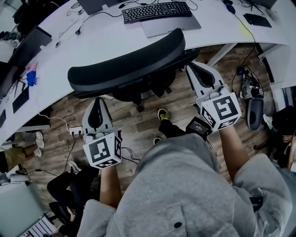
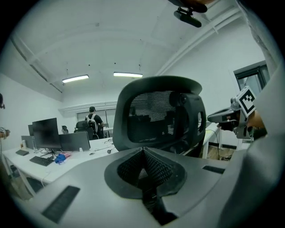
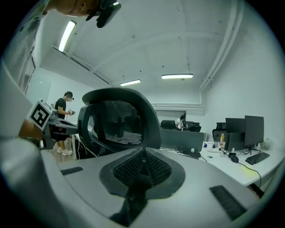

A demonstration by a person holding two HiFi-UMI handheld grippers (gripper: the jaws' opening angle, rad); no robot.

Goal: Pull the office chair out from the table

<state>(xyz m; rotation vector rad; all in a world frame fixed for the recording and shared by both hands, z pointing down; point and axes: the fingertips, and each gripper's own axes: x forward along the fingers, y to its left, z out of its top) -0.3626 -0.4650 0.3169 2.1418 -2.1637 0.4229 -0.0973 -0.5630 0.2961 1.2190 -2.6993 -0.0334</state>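
The black mesh office chair stands with its backrest at the edge of the curved white table. My left gripper is shut and empty, just below the backrest's left part. My right gripper is shut and empty too, its tips at the backrest's right end. In the left gripper view the shut left gripper faces the backrest a short way ahead. In the right gripper view the shut right gripper has the backrest ahead and to the left. Whether either one touches the chair is not clear.
On the table lie a keyboard, a grey laptop and cables. A power strip and wires lie on the wood floor, and my shoe is behind the chair. Monitors and another person are farther off.
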